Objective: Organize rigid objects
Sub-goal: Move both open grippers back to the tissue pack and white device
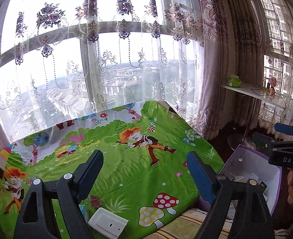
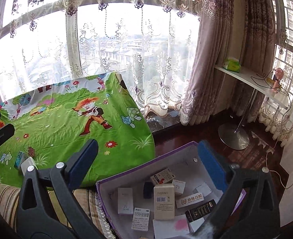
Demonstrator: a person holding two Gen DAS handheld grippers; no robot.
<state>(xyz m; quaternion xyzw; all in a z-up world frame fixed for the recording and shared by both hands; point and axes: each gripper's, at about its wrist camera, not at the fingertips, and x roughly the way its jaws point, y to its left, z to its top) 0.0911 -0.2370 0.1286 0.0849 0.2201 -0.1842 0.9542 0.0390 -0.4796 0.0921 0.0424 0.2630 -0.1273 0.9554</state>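
Green cartoon cloth, printed with mushrooms and a red-haired figure, covers the table in front of the lace-curtained window; a striped edge shows beneath it at the near side. Just off the table's right end stands the purple box, open at the top, its white inside already holding a scatter of small cartons: a tall cream carton with a barcode, a white carton, a black one, a leaflet and some cards.

Over that box hangs the right hand-held gripper, its blue pads spread wide with nothing between them. The left hand-held gripper hovers above the near part of the cloth, likewise wide open and empty.

What remains on the cloth is small and sits together at the near edge: a white plastic block, a blue-green packet just beside it, and a binder clip with wire handles close by.

I'd judge the sorting well along, with both grippers between picks. Next the left one would need to drop low onto the white block, close across its narrow sides and carry it over to the box.
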